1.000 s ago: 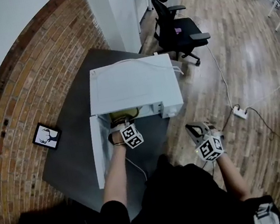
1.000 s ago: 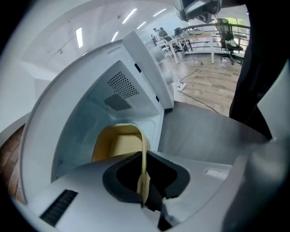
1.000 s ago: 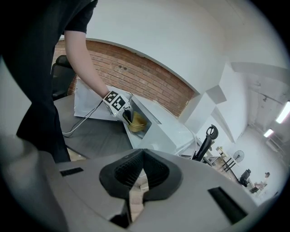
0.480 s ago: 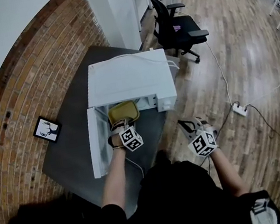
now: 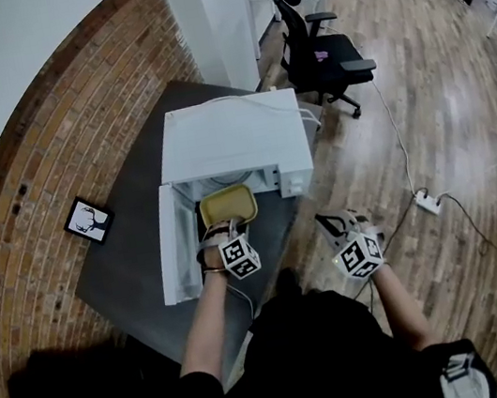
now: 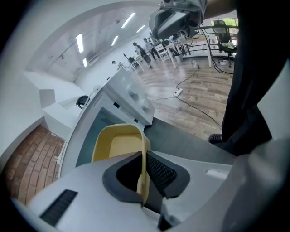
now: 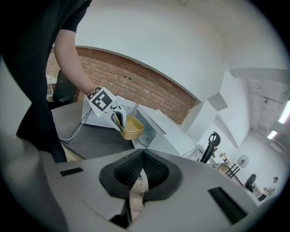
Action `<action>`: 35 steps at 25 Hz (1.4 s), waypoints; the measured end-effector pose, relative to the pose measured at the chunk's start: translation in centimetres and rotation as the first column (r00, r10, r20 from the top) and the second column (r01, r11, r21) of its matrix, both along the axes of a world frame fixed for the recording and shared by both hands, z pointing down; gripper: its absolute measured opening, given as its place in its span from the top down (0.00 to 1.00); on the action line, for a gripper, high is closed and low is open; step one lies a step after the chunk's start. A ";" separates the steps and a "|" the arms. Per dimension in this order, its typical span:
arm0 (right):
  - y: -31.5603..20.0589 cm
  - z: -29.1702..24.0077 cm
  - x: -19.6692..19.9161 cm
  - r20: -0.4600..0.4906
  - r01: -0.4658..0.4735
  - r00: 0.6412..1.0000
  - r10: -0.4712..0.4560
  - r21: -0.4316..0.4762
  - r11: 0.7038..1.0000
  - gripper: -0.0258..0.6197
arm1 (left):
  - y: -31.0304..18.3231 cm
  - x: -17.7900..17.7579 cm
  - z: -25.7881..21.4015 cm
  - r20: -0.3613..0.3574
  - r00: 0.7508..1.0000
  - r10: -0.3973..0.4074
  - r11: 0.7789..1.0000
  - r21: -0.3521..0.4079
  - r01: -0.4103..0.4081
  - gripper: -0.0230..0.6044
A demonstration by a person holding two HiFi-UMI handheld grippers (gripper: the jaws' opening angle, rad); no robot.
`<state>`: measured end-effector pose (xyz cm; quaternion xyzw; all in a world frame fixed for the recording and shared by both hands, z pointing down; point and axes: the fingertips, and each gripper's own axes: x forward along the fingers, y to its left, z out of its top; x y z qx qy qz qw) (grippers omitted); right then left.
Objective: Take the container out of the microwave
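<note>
Near the right edge of the dark table (image 5: 130,257), the head view shows the yellow container (image 5: 227,206) at the mouth of the open white microwave (image 5: 234,143). The left gripper (image 5: 219,232) holds it, and the right gripper (image 5: 334,224) hangs beyond the table's edge. In the left gripper view, the jaws pinch the container's wall. In the right gripper view, the jaws are closed together with nothing between them.

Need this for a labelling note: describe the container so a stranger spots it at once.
Find the white microwave on the dark table by the brick wall, its door open. At its mouth is the container, a shallow yellow tray pinched at the rim by the left gripper. Nothing else there is yellow.
</note>
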<state>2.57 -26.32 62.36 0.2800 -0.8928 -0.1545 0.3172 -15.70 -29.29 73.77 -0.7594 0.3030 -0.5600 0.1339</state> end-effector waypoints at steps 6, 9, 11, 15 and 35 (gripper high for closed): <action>0.5 -0.2 0.7 0.001 0.011 1.000 -0.011 0.010 1.000 0.96 | 2.0 0.8 -0.7 0.017 1.000 -0.004 1.000 -0.008 0.004 0.92; 0.9 -0.1 0.9 0.017 0.012 1.000 -0.013 0.005 1.000 0.96 | 3.7 0.9 -0.6 0.029 1.000 -0.010 1.000 -0.028 0.011 0.92; 1.2 0.0 1.1 0.017 0.022 1.000 -0.022 0.005 1.000 0.96 | 4.7 1.3 -0.6 0.036 0.999 -0.009 0.999 -0.043 0.010 0.92; 2.0 0.0 1.4 0.028 0.039 0.999 -0.039 0.006 0.999 0.96 | 6.7 2.1 -1.2 0.035 0.999 -0.010 0.998 -0.058 0.012 0.92; 5.0 2.4 3.4 0.055 0.060 0.997 -0.057 -0.050 0.997 0.96 | 12.3 7.5 -5.0 0.060 0.998 0.034 0.999 0.007 -0.034 0.92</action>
